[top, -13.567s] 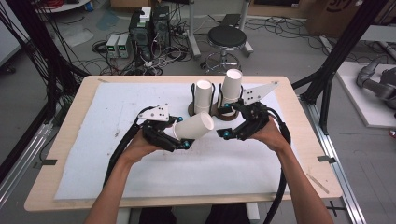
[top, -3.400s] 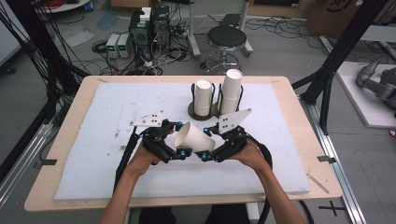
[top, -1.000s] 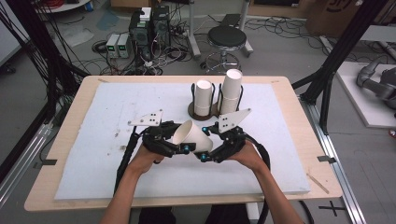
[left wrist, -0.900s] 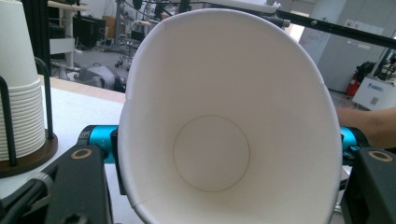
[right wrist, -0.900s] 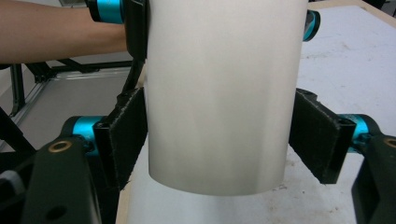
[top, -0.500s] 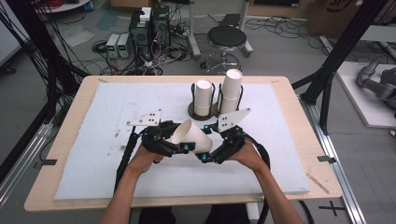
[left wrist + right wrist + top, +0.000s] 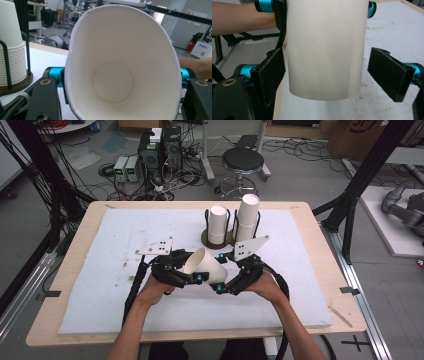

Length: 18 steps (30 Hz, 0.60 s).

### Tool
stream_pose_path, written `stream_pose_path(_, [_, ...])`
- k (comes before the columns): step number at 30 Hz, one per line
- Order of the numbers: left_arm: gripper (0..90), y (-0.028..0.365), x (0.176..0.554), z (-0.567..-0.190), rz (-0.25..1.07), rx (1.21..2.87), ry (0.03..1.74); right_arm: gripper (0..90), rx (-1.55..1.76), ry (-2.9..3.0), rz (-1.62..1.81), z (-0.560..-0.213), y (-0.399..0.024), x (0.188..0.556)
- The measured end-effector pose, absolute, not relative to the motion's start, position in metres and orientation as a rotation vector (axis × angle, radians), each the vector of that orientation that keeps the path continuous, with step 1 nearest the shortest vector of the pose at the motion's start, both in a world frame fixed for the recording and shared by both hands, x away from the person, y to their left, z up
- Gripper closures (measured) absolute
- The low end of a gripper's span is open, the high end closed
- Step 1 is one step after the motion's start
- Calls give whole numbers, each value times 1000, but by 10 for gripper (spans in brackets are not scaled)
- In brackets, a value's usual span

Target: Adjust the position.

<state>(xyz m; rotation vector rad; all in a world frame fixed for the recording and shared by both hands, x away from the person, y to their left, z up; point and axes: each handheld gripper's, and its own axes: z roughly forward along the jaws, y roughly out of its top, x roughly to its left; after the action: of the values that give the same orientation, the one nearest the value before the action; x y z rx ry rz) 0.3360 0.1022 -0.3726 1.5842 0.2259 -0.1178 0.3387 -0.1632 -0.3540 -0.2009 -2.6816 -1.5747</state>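
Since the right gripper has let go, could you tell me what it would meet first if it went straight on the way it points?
Most likely the base of the paper cup between its open jaws, right gripper; the left gripper grips the cup's mouth beyond it.

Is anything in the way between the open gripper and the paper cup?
No, nothing visible is. The paper cup sits right between the right gripper's open jaws, with bare gaps on both sides. Its pads have just been opening and do not press on it. The left gripper is clamped on the cup's rim end.
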Motion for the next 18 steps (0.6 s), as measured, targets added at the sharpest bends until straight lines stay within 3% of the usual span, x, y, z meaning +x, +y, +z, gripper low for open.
stream_pose_path(18, [334, 112, 334, -363, -54, 1674, 246, 142, -224, -2690, -1576, -353, -167, 339])
